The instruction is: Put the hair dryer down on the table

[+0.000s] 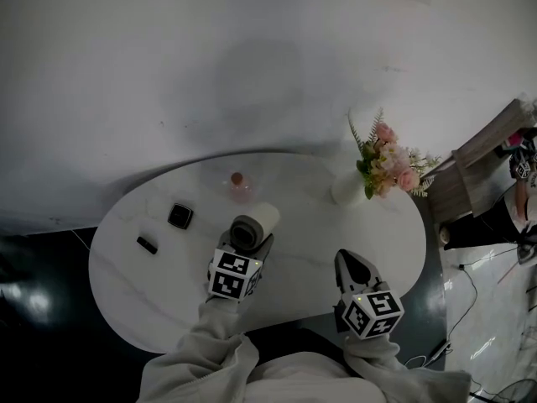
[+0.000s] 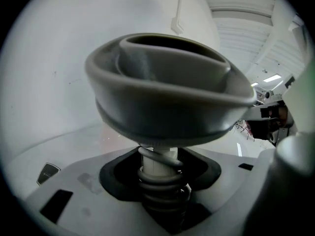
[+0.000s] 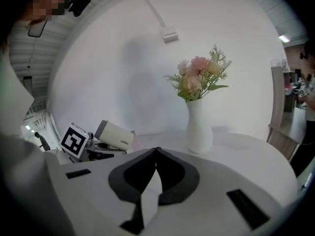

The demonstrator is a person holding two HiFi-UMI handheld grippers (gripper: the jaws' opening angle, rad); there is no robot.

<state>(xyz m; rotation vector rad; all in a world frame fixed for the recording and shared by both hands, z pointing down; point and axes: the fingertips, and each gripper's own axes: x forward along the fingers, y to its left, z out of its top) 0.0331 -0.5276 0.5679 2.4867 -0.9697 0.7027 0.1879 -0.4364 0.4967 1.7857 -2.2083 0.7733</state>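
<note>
white oval table: flower vase, pink bottle, square black box, small black bar.

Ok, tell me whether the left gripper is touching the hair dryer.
Touching. The left gripper view shows the fingers of the left gripper pressed against the handle of the hair dryer.

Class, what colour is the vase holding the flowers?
The vase is white, clearest in the right gripper view.

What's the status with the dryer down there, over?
Left tongs shut on dryer, over table, not set down. Right tongs shut, empty. Bottle just beyond dryer; otherwise room to land.
</note>
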